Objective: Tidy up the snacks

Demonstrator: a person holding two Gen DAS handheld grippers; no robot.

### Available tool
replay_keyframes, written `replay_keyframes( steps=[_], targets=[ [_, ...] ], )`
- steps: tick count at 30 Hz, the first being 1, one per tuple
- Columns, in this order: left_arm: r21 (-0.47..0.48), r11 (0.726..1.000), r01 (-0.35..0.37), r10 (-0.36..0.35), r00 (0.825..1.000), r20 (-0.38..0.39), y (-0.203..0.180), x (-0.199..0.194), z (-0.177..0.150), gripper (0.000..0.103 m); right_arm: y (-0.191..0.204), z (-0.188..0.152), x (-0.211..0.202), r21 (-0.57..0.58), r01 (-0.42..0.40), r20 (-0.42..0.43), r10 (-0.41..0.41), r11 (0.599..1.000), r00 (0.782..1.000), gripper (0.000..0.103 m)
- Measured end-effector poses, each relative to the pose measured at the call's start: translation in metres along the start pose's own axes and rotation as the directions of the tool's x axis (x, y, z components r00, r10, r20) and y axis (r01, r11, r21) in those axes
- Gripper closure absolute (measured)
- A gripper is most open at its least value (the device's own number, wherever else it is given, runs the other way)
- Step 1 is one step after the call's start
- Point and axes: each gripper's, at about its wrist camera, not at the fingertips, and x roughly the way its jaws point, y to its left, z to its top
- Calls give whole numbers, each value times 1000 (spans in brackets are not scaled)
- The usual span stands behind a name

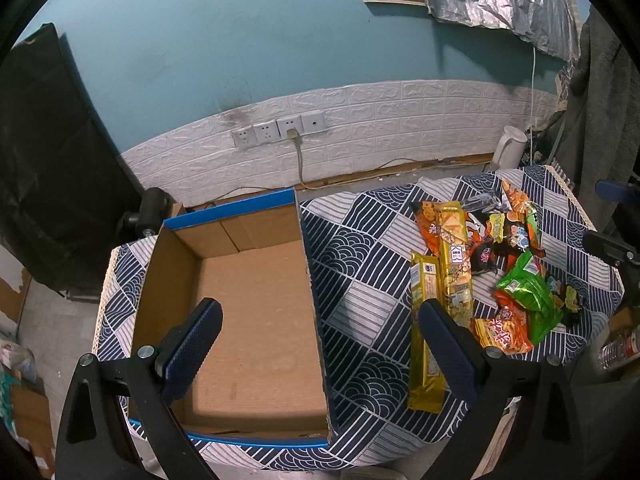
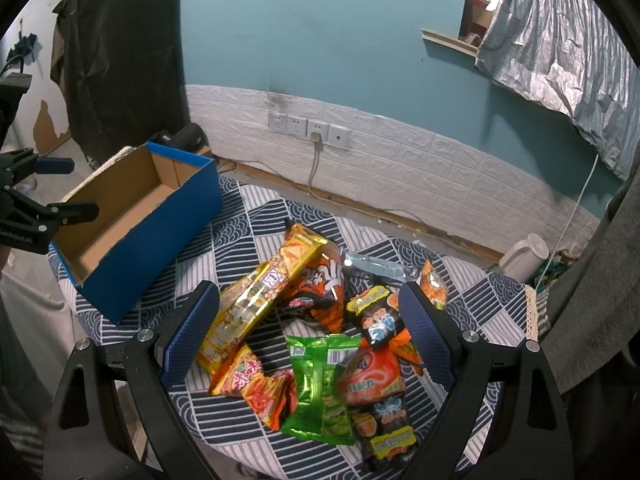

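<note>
An empty open cardboard box with blue outer sides sits on the left of the table; it also shows in the right wrist view. A pile of snack packets lies to its right, with a long yellow packet nearest the box. My left gripper is open and empty, hovering over the box's right wall. My right gripper is open and empty above the pile, over a green packet and a long yellow packet.
The table wears a blue-and-white patterned cloth. A white kettle stands behind the table by the wall. Wall sockets with a plugged cable sit on the white brick panel. A plastic bottle is off the table's right edge.
</note>
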Motion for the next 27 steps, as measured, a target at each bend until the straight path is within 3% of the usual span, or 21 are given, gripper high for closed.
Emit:
replay_keyframes(
  steps=[27],
  targets=[
    [-1, 1000, 1, -1, 1000, -10, 0, 2, -2, 3, -3, 0, 1, 4, -1, -5, 1, 1000, 1000, 13]
  ],
)
